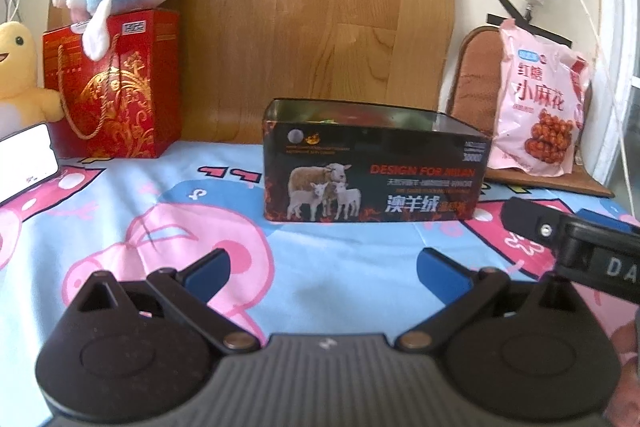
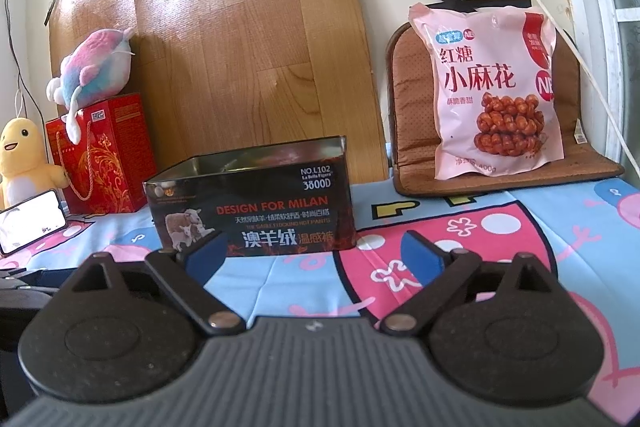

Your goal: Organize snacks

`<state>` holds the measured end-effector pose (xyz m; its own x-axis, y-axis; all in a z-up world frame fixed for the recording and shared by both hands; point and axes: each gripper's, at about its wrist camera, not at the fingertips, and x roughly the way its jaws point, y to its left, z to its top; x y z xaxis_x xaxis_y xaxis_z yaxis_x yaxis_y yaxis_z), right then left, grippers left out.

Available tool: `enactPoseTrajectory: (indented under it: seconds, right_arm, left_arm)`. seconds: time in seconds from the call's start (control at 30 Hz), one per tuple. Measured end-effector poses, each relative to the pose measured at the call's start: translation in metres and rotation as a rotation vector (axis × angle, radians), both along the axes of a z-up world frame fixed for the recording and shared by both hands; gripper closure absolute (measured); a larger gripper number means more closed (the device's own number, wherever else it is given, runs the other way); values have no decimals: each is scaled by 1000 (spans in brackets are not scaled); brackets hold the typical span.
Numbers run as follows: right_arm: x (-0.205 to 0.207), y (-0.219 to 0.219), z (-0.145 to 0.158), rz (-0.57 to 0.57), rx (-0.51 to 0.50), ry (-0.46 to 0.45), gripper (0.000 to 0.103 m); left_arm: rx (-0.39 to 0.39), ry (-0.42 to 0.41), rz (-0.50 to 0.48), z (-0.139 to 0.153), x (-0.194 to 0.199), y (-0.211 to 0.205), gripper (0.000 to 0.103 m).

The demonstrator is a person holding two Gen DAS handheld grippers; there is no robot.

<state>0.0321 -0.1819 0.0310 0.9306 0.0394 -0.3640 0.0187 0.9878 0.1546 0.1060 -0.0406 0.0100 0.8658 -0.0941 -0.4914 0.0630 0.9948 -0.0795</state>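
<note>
Presently both the left gripper (image 1: 322,269) and right gripper (image 2: 314,257) hover with fingers released and empty, the pink snack bag (image 2: 494,95) propped at two o'clock beyond the open tin (image 2: 256,205), so a careless pinch could topple the leaning bag.

"DESIGN FOR MILAN", "3800D" on tin (image 2: 256,203)
</note>
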Motion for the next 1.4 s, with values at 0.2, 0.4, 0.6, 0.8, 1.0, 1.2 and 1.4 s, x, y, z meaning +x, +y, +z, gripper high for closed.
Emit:
enactPoseTrajectory:
  seconds: [0.2, 0.4, 0.6, 0.8, 1.0, 1.2, 1.4]
  right_arm:
    - [0, -2, 0, -5, 14, 2, 7]
    - [0, -3, 0, -4, 17, 5, 7]
    - [1, -3, 0, -3, 18, 6, 7]
    - [1, -3, 0, -2, 18, 5, 7]
    - [0, -3, 0, -2, 18, 5, 7]
    - [1, -3, 0, 7, 15, 2, 7]
    - [1, -3, 1, 10, 15, 5, 7]
  left_arm:
    - [-6, -6, 22, 0, 0, 3, 0]
    - [21, -16, 28, 2, -1, 1, 0]
    - [25, -17, 49, 3, 0, 4, 0]
    - [24, 15, 70, 1, 3, 8, 0]
    - [12, 42, 75, 0, 6, 11, 0]
    - [7, 62, 70, -1, 9, 12, 0]
    - [1, 76, 65, -2, 11, 13, 0]
